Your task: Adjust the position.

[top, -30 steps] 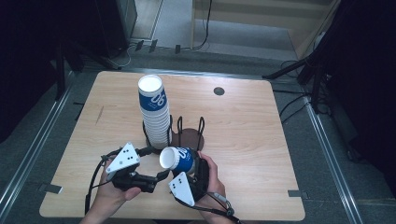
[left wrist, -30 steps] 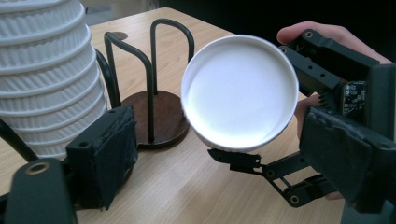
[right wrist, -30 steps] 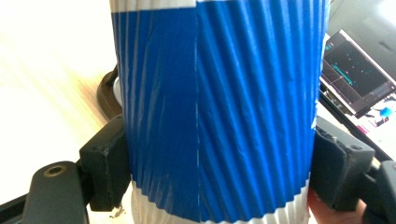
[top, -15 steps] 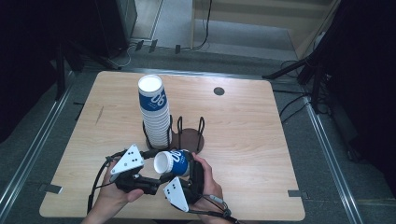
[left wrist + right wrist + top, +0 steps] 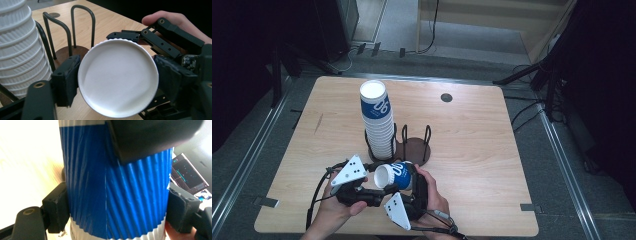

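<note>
Two grippers (image 5: pixel 379 186) (image 5: pixel 408 182) clamped on one ribbed blue-and-white paper cup (image 5: pixel 395 175), left's jaws just closed.

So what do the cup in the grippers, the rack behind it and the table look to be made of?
The cup looks like paper: matte, finely ribbed blue sleeve, flat white base. The rack seems to be dark metal wire hoops with a slight sheen, on a round brown base, perhaps wood. The table shows pale wood grain, likely laminate or veneer; the pictures cannot settle which.
</note>
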Tool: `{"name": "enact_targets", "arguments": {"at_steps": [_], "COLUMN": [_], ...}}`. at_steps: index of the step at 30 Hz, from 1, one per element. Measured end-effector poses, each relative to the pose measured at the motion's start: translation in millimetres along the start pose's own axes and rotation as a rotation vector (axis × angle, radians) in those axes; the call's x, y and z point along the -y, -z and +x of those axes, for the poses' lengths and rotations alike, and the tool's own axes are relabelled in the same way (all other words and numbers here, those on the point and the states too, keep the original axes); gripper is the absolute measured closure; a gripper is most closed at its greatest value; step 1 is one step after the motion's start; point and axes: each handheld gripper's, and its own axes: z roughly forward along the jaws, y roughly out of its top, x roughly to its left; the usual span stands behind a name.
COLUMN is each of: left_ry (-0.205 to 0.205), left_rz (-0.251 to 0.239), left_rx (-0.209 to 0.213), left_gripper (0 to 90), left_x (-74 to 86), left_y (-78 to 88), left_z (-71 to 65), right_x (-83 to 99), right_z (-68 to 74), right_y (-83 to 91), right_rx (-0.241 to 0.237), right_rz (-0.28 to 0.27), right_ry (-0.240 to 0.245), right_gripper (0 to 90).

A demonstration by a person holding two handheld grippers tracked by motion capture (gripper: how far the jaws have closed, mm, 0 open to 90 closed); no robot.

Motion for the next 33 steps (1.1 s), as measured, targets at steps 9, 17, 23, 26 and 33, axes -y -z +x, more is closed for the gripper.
{"name": "enact_targets", "arguments": {"at_steps": [9, 17, 23, 26, 33], "left_ry": [-0.012, -0.002, -0.004, 0.0, 0.014], "left_rz": [-0.006, -0.035, -0.084, -0.1, -0.166], "left_rx": [-0.001, -0.026, -0.065, -0.082, -0.111], "left_gripper": [28.4, 29.1, 29.2, 29.3, 29.2], "left_x": [-0.2, 1.5, 1.2, 1.2, 0.1], "left_y": [0.2, -1.1, 3.2, 5.1, 9.3], "left_z": [-2.4, -1.5, 1.9, 3.9, 9.5], "right_x": [-0.6, -2.3, -6.8, -7.2, -9.0], "right_z": [1.1, -4.6, -11.4, -14.2, -22.0], "right_y": [0.3, 2.2, 7.3, 8.6, 13.7], "right_rx": [0.028, 0.008, -0.012, -0.019, -0.026], "right_rz": [0.009, 0.002, -0.029, -0.039, -0.055], "right_ry": [0.007, -0.039, -0.085, -0.102, -0.175], "right_gripper": [17.9, 11.9, 3.9, 3.3, 0.5]}}
